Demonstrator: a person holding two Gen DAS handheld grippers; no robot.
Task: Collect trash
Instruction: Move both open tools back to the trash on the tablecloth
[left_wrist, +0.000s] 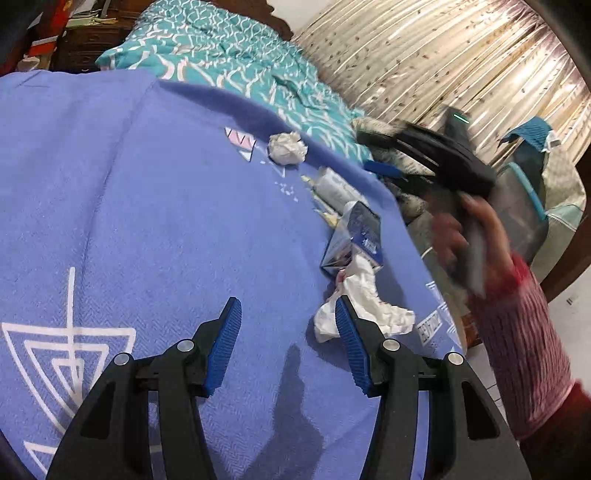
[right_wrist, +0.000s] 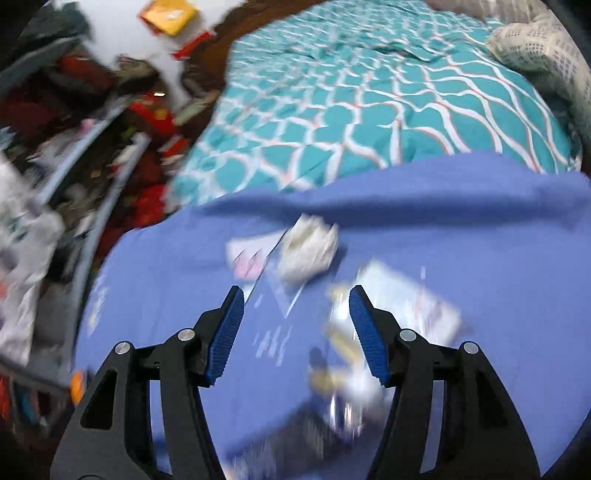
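Observation:
Trash lies along the right side of a blue blanket (left_wrist: 147, 206): a crumpled paper ball (left_wrist: 287, 147), a clear wrapper (left_wrist: 334, 184), a blue carton (left_wrist: 354, 236) and a white tissue (left_wrist: 373, 306). My left gripper (left_wrist: 287, 306) hovers open over the blanket, its right finger just in front of the tissue, with nothing between the pads. A hand (left_wrist: 454, 236) holds my right gripper (left_wrist: 388, 173), blurred, beyond the blanket's right edge. In the blurred right wrist view, my right gripper (right_wrist: 295, 295) is open and empty, with the paper ball (right_wrist: 308, 247) just ahead and the carton (right_wrist: 406, 306) smeared at right.
A teal patterned bedspread (right_wrist: 369, 92) lies beyond the blanket. A patterned curtain (left_wrist: 461, 55) hangs at the back right, and a grey and teal bag (left_wrist: 528, 206) stands below it. Cluttered shelves (right_wrist: 74, 129) fill the left of the right wrist view. A red striped sleeve (left_wrist: 524, 350) is at the right.

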